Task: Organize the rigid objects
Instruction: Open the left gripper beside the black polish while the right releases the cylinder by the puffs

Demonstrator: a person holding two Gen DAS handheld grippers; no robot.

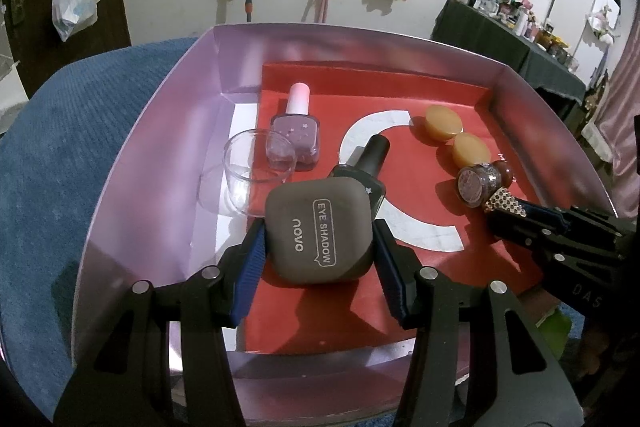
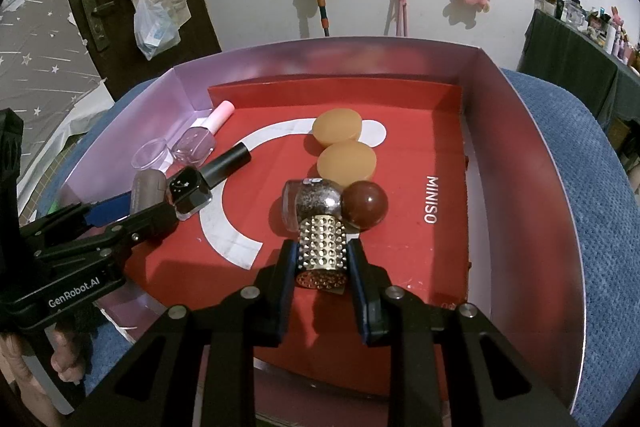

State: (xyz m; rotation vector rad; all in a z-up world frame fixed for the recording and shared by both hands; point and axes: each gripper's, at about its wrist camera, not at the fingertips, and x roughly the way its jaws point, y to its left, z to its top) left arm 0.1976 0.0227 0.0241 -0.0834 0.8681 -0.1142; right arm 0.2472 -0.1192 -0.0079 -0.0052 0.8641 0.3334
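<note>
The left gripper [image 1: 318,227] clenches the eyeshadow case [image 1: 318,229] near the tray's [image 1: 160,163] front edge, beside a dark bottle [image 1: 366,167]. The right gripper [image 2: 322,259] grips a studded tube [image 2: 322,245] mid-tray, touching the glitter jar [image 2: 316,201].

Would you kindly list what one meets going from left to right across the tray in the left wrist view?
Clear glass cup → lilac nail polish bottle → eye shadow case held in the left tool → two tan round discs → glitter jar → studded gold piece in the right tool.
</note>
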